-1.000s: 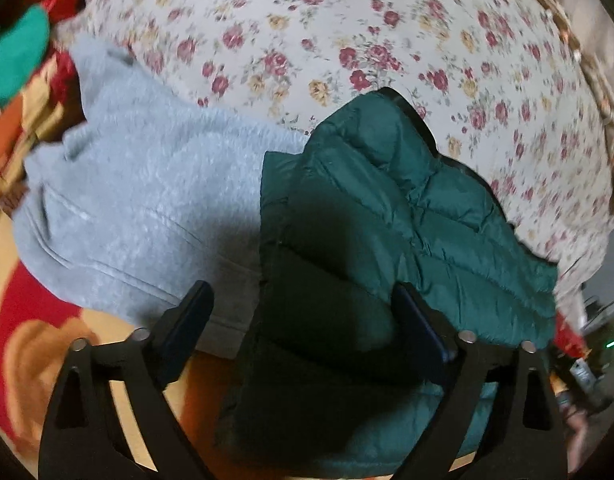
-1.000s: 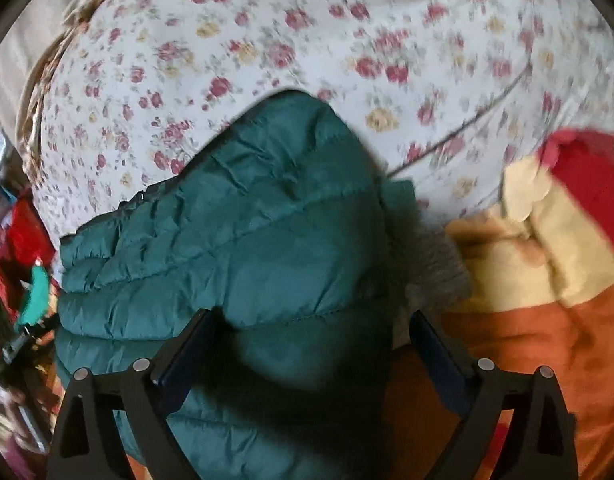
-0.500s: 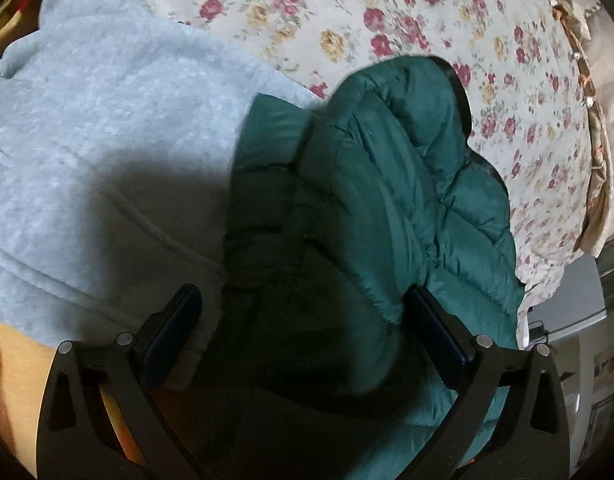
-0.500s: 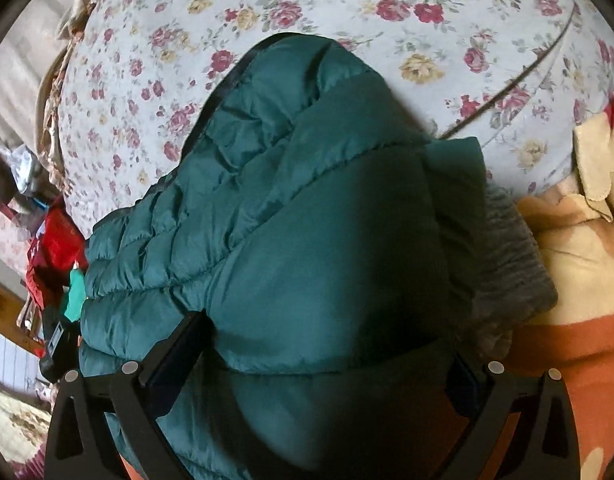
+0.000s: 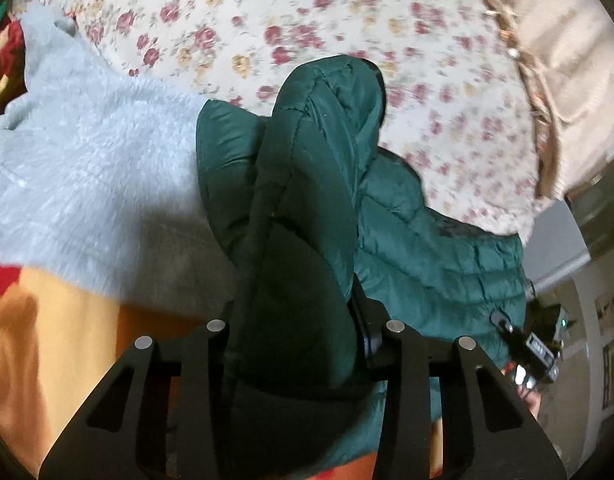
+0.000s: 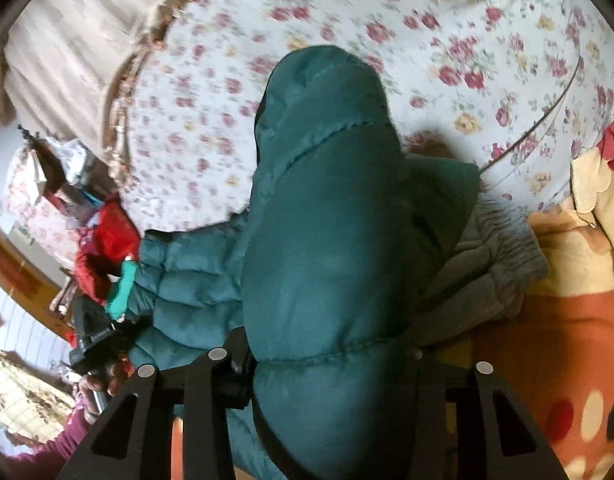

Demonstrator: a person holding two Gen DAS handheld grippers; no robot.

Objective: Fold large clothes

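Both tongs are clamped on the green puffer jacket: the left tongs (image 5: 297, 332) pinch a thick bunched fold of the green puffer jacket (image 5: 307, 208), and the right tongs (image 6: 327, 356) squeeze another padded fold of it. The jacket lies on the bed's floral sheet (image 5: 267, 20), its left edge overlapping a pale grey fleece garment (image 5: 87, 152).

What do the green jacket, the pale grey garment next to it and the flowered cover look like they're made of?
Green puffer jacket: smooth, faintly shiny shell, probably nylon or polyester, with stitched padded channels. Grey garment: fuzzy, matte nap, likely fleece or brushed knit. Floral bed cover: flat, matte printed cloth, possibly cotton; blur leaves the weave unclear.
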